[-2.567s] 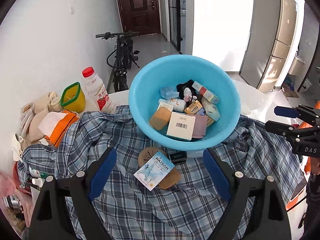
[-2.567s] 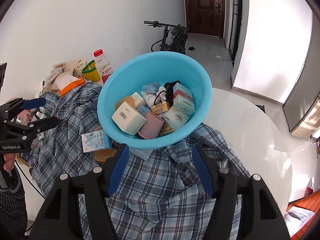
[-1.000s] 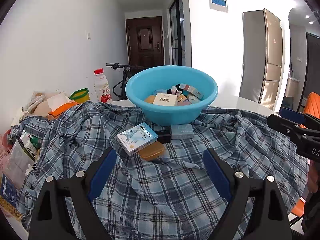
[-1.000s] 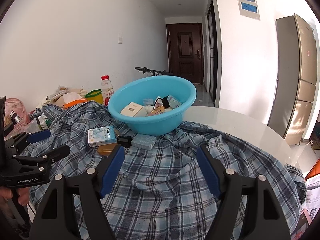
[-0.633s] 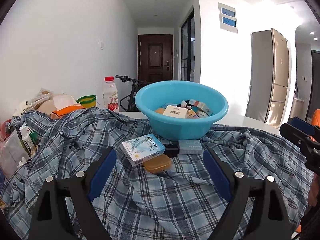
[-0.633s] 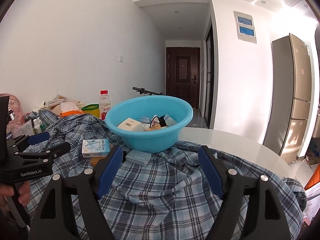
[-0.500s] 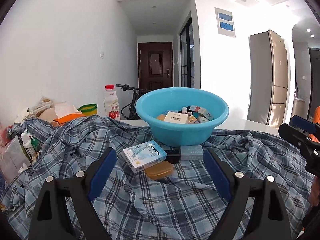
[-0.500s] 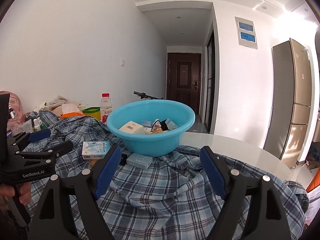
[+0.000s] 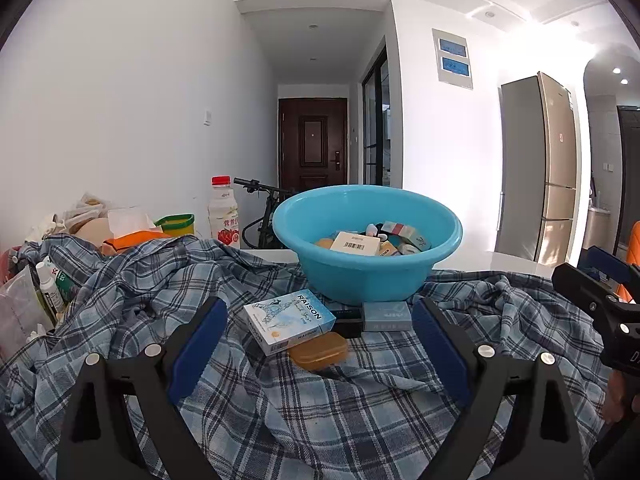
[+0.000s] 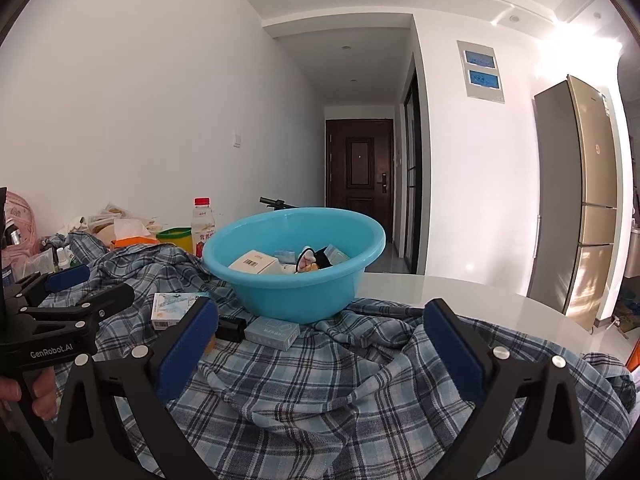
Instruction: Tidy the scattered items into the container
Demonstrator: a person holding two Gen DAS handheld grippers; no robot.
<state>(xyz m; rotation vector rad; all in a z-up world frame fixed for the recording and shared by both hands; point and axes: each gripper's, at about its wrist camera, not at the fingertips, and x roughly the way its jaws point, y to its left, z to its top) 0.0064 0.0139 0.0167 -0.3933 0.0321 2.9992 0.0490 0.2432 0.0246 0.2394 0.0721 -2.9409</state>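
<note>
Low over the counter [image 10: 460, 292], glossy white where it shows, mostly buried under a rumpled blue plaid shirt [image 9: 340, 408] of soft woven cloth. On the shirt sits the container, a round sky-blue plastic basin [image 9: 366, 276], smooth-walled, already holding a heap of small cartons; a white box with a barcode [image 9: 355, 243] lies on top, the rest overlapping and hard to count.

Four loose items sit on the shirt in front of the basin. One: a glossy blue-and-white carton printed RAISON [image 9: 289, 320], propped at a tilt. Two: a rounded amber plastic case [image 9: 319, 353], partly under that carton. Three: a flat pale-blue box [image 9: 387, 316] touching the basin's foot. Four: a small black box [image 9: 345, 318], wedged between carton and blue box, mostly hidden.

Left claw [image 9: 318, 344] has its jaws opening, spread wide, blue pads clear of everything, with the carton and amber case lying beyond them. Right claw [image 10: 320, 346] is also opening, very wide, nothing gripped, only plaid folds below.

On the far left there is a clutter: one red-capped drink bottle [image 9: 223, 216], a yellow tub with green rim [image 9: 176, 224], an orange tissue box [image 9: 134, 236]; further things are cut off at the edge.
</note>
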